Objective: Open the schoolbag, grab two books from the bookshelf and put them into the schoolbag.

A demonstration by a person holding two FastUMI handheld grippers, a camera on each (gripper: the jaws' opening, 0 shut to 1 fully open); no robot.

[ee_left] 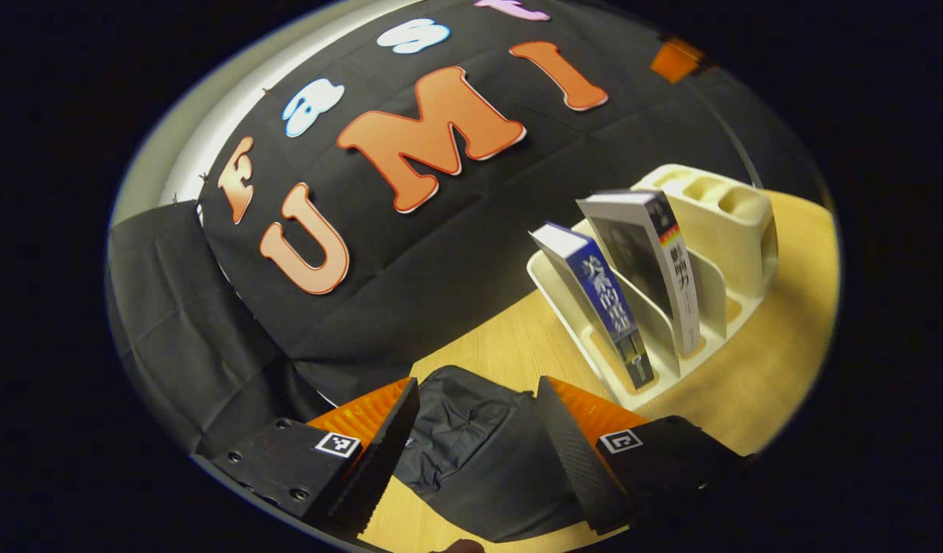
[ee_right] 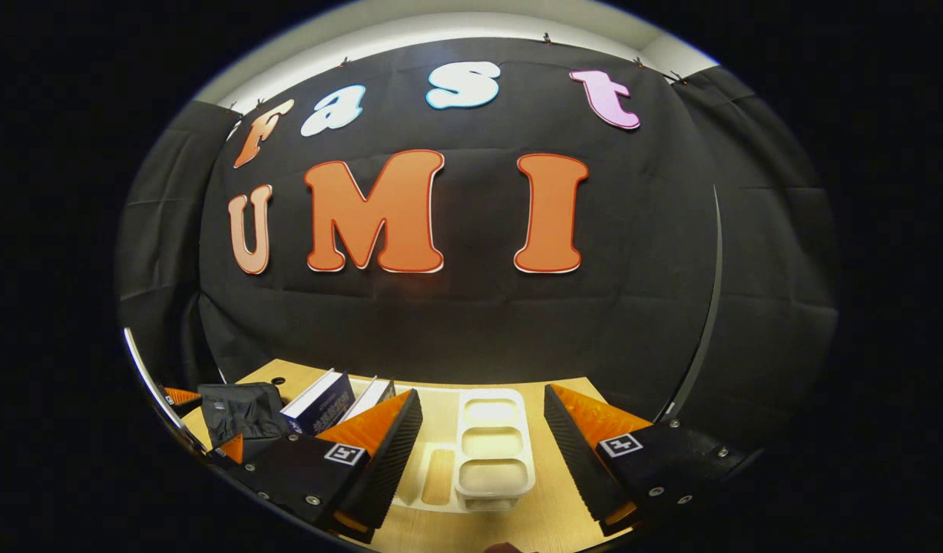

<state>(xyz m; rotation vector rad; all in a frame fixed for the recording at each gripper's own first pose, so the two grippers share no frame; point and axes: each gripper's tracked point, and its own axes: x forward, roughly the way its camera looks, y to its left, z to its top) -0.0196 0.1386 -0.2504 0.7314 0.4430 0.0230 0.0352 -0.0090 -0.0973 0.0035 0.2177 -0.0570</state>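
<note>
Nearest in the left gripper view, left gripper [ee_left: 471, 453] spread wide and gripping nothing, fingers [ee_left: 379, 453] either side of the crumpled black schoolbag [ee_left: 479, 453] on the wooden tabletop [ee_left: 756, 384]. Farther right, white bookshelf [ee_left: 717, 253] with blue book [ee_left: 594, 299] and grey book [ee_left: 656, 261] leaning in neighbouring slots. In the right gripper view, right gripper [ee_right: 479, 453] likewise wide apart and empty above the bookshelf's cup-like end [ee_right: 491, 449], books [ee_right: 322, 403] and schoolbag [ee_right: 241, 411] off to the far left.
</note>
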